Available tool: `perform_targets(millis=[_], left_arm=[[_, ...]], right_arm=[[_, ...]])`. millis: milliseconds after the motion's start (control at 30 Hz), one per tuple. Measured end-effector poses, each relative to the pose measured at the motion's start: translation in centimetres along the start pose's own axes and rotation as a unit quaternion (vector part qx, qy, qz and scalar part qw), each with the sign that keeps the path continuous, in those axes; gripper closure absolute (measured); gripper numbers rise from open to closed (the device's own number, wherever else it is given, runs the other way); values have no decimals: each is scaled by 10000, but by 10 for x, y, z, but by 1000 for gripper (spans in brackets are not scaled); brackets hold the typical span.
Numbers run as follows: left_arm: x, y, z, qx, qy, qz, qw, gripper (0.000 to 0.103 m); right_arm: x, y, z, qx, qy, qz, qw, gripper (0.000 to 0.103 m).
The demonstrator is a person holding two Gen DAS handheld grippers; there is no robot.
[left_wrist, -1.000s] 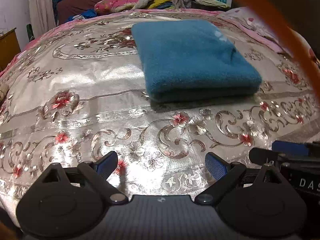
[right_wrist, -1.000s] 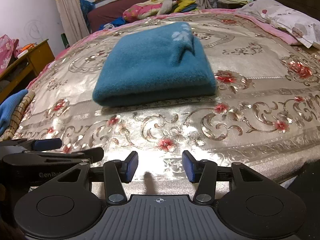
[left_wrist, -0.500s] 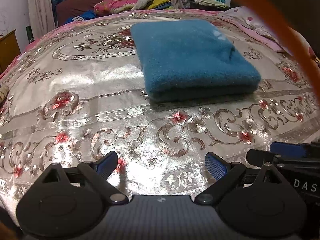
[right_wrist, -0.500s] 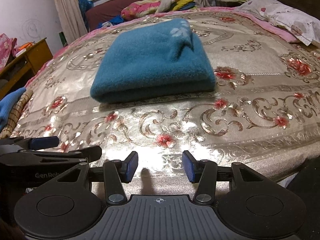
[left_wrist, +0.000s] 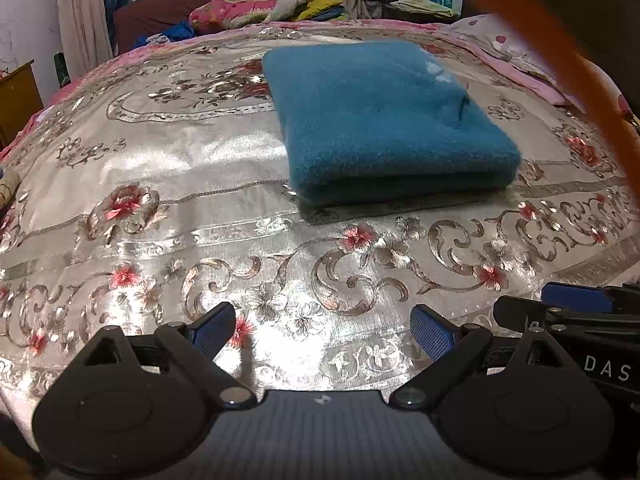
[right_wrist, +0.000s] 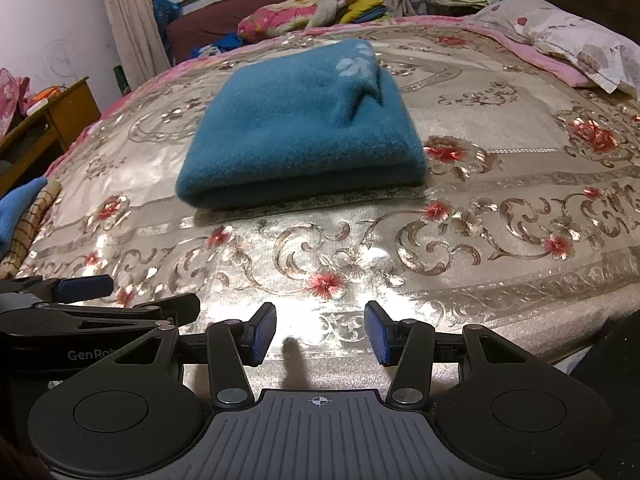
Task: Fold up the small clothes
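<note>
A bedroom is filling both views, and a shiny silver bedspread (left_wrist: 168, 168) with pink flowers and scrolling embroidery is stretching across the bed, catching glare near the front edge. Lying flat on it, toward the middle, is the teal fleece garment (left_wrist: 384, 120), folded into a thick rectangle with its rounded fold facing the cameras; in the right wrist view it (right_wrist: 304, 128) is showing a pale flower print near its far end. Behind the bed, a dark maroon headboard (right_wrist: 224, 16) is carrying a heap of bright bedding (right_wrist: 304, 8), and a pale curtain (right_wrist: 128, 20) is hanging beside a window. The left gripper (left_wrist: 322, 330) is hovering low over the near hem of the spread, blue pads spread wide with nothing between them. The right gripper (right_wrist: 320, 334) is sitting alongside, fingers also apart and empty, the gap a little narrower. Each camera is catching its neighbour at the edge of frame. Only the right wrist view is giving us the wooden side table (right_wrist: 60, 116), the white patterned pillow (right_wrist: 568, 36) and a blue and checked bundle (right_wrist: 28, 216) at the bed's left edge. Only the left wrist view is showing a blurred orange strap (left_wrist: 560, 52) sweeping across its upper right corner, close to the lens.
</note>
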State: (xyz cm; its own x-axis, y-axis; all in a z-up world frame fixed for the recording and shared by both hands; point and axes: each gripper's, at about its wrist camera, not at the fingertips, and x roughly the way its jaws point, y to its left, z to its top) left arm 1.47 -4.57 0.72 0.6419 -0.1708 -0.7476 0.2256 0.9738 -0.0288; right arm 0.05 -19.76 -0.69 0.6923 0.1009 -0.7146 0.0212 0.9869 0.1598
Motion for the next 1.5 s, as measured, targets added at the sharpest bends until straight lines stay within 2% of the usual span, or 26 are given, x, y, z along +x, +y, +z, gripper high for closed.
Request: perform_targets(millis=[1500], left_arm=[[-3, -1, -1, 3, -61, 36, 10000, 5]], right_arm=[[-1, 1, 0, 14, -3, -24, 10000, 55]])
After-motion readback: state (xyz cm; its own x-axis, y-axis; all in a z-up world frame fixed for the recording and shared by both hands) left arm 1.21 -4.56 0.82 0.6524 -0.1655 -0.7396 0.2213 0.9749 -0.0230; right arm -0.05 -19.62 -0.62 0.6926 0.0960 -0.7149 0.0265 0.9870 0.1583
